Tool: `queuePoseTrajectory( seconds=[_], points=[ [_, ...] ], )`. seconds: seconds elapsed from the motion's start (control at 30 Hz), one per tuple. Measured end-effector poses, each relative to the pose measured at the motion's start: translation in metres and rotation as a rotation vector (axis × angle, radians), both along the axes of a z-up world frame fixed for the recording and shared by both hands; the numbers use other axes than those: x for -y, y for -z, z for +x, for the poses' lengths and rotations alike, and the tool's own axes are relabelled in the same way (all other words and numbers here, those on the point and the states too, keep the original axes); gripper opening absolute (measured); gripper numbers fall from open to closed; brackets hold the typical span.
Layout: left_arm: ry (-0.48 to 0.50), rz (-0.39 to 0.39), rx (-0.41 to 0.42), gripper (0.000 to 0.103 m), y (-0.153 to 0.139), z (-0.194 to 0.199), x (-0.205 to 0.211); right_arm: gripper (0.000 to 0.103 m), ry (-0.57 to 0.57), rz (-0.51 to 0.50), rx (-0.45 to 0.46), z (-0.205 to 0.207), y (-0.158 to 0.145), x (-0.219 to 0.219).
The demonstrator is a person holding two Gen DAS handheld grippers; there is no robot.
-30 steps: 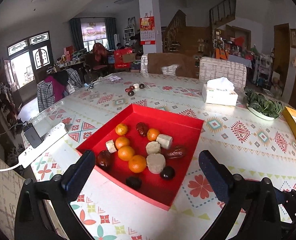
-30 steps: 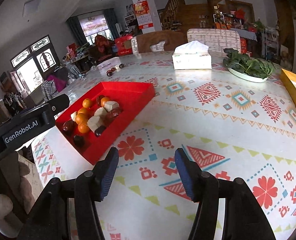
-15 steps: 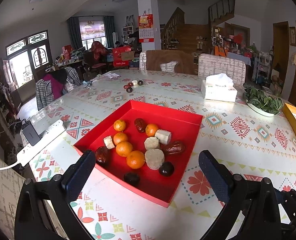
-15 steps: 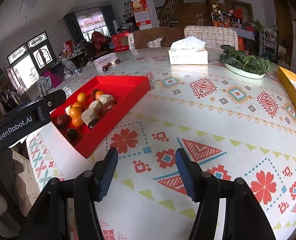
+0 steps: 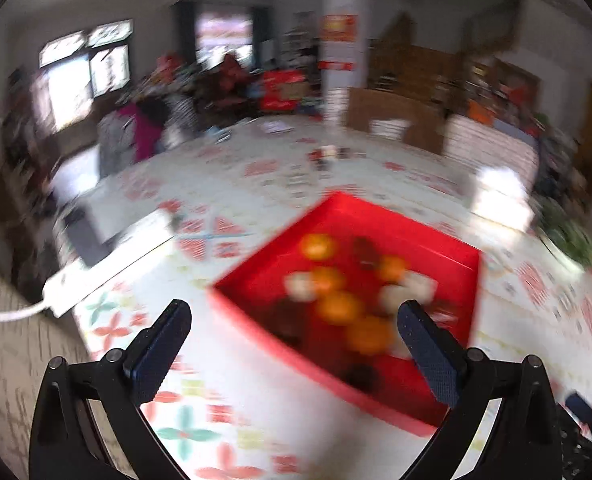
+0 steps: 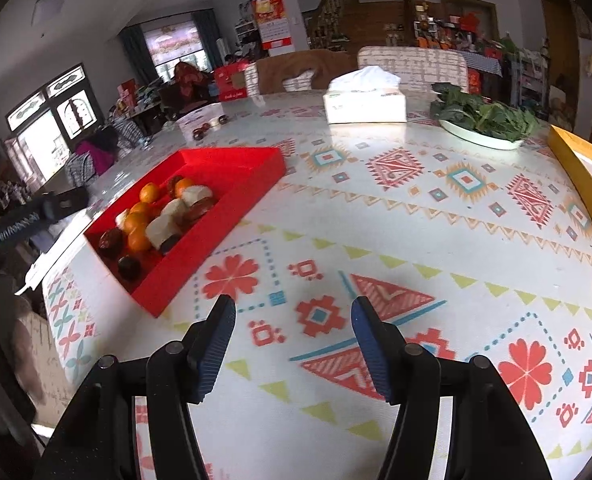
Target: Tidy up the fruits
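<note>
A red tray [image 6: 231, 160] on the patterned table holds several oranges [image 6: 150, 193], dark red fruits [image 6: 109, 239] and pale cut chunks [image 6: 160, 227]. In the blurred left wrist view the tray [image 5: 255, 320] lies just ahead, its near corner between the fingers. My left gripper [image 5: 293, 318] is open and empty above the tray's near-left corner; its body shows in the right wrist view [image 6: 23, 224]. My right gripper [image 6: 291, 312] is open and empty over bare tablecloth, right of the tray.
A tissue box [image 6: 364, 104] and a plate of greens [image 6: 482, 120] stand at the far side. A yellow box [image 6: 584, 176] lies at the right edge. A white power strip [image 5: 107, 264] lies left of the tray. Small dark fruits [image 6: 207, 126] sit far back.
The left gripper has swung left and closer to the tray, blurring its view. The right gripper has shifted slightly; the tray and fruits have not moved.
</note>
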State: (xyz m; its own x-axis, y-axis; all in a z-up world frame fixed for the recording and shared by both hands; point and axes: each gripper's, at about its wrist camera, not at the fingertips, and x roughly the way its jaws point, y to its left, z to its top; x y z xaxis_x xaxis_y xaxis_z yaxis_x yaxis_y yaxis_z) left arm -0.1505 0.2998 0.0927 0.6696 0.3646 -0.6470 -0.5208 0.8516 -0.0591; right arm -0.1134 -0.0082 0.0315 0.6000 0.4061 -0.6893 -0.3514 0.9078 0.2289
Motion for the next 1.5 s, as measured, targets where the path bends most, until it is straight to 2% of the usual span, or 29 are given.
queuePoseTrajectory(
  seconds=[0.07,0.13,0.23,0.43,0.53,0.6,0.87,0.97,1.1,1.2,1.3,1.4,1.5],
  points=[
    [-0.037,-0.046,-0.01,0.103,0.007,-0.005,-0.02,0.065,0.014,0.013,-0.013,0.005,0.003,0.004],
    [-0.06,-0.05,-0.037,0.103,0.017,-0.006,-0.03,0.065,0.024,0.024,-0.026,0.009,0.007,0.006],
    [-0.03,0.008,-0.093,0.103,0.029,0.004,-0.02,0.065,0.022,0.029,-0.034,0.011,0.01,0.005],
    [0.081,0.182,-0.188,0.103,0.042,0.051,0.021,0.065,0.013,0.037,-0.028,0.01,0.01,0.005],
    [0.129,0.228,-0.248,0.103,0.052,0.07,0.037,0.065,0.015,0.051,-0.035,0.011,0.011,0.006],
    [0.137,0.275,-0.252,0.103,0.053,0.078,0.045,0.065,0.014,0.061,-0.043,0.012,0.012,0.007],
    [0.15,0.323,-0.276,0.103,0.054,0.099,0.056,0.066,-0.006,0.085,-0.076,0.017,0.017,0.007],
    [0.16,0.277,-0.212,0.103,0.044,0.086,0.056,0.068,-0.009,0.085,-0.078,0.018,0.017,0.006],
    [0.147,0.256,-0.044,0.103,0.015,0.048,0.058,0.068,-0.009,0.08,-0.074,0.017,0.017,0.005],
    [0.117,0.277,0.119,0.103,-0.013,0.01,0.062,0.068,-0.009,0.07,-0.061,0.015,0.015,0.004],
    [0.095,0.329,0.242,0.103,-0.036,-0.024,0.07,0.068,-0.01,0.039,-0.034,0.011,0.012,-0.001],
    [0.102,0.35,0.309,0.103,-0.054,-0.043,0.076,0.068,-0.021,-0.016,0.024,0.0,0.003,-0.01],
    [0.1,0.324,0.336,0.103,-0.065,-0.054,0.078,0.068,-0.041,-0.068,0.099,-0.016,-0.011,-0.021]
  ],
)
